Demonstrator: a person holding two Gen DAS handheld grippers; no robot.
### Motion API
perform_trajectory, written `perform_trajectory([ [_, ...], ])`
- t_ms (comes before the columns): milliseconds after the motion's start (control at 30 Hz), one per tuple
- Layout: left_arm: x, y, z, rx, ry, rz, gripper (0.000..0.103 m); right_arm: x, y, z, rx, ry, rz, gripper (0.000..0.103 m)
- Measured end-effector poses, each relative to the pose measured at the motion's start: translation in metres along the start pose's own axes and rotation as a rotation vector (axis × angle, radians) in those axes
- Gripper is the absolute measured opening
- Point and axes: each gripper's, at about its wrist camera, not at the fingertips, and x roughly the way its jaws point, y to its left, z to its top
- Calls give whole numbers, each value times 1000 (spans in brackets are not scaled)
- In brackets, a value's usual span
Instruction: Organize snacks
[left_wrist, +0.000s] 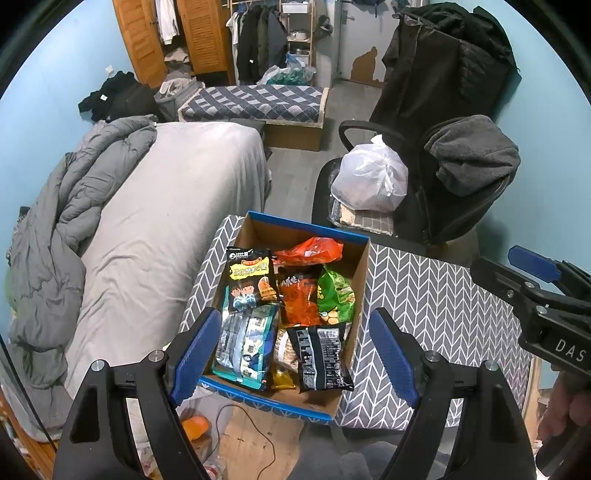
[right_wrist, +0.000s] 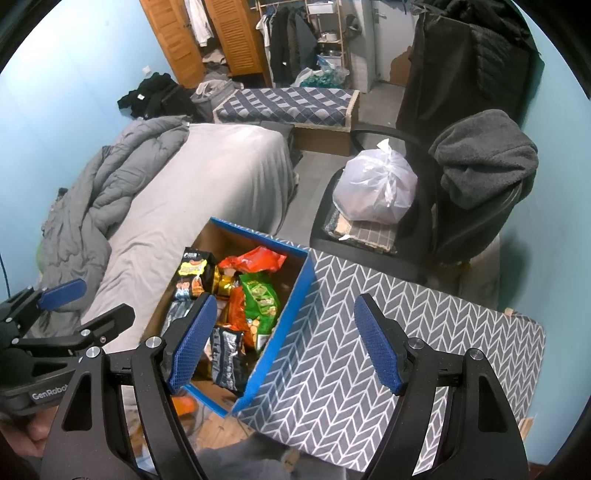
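Cardboard, blue-edged and open at the top, the box (left_wrist: 364, 258) sits at the left end of my tabletop (left_wrist: 424, 295), which wears a grey herringbone cloth, and its near corner hangs over the edge. Snack packets fill it: a black and yellow bag (left_wrist: 253, 277) leans at the far left, an orange-red wrapper (left_wrist: 314, 249) lies at the back, a green bag (left_wrist: 336, 293) rests against the right wall beside an orange bag (left_wrist: 297, 299), and a black packet (left_wrist: 321, 358) and a pale blue pouch (left_wrist: 245, 339) lie toward me. My left tool (left_wrist: 295, 352) hovers above the near part of the box, its blue pads spread wide and holding nothing. My right tool (right_wrist: 284, 339) hangs over the box's right wall and the bare cloth beside it, likewise wide apart and empty. Beyond the tabletop, a grey bed (left_wrist: 166, 206) stands to the left, and an office chair (left_wrist: 436, 206) carries a white plastic bag (left_wrist: 369, 181).
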Motion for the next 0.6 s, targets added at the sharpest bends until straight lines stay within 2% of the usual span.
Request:
perform_trajectory([
  [300, 2, -2, -4, -7, 27, -18, 84, 0, -1, 0, 6, -2, 0, 76],
  [600, 1, -6, -6, 11, 27, -5, 84, -3, -2, -6, 12, -1, -1, 76],
])
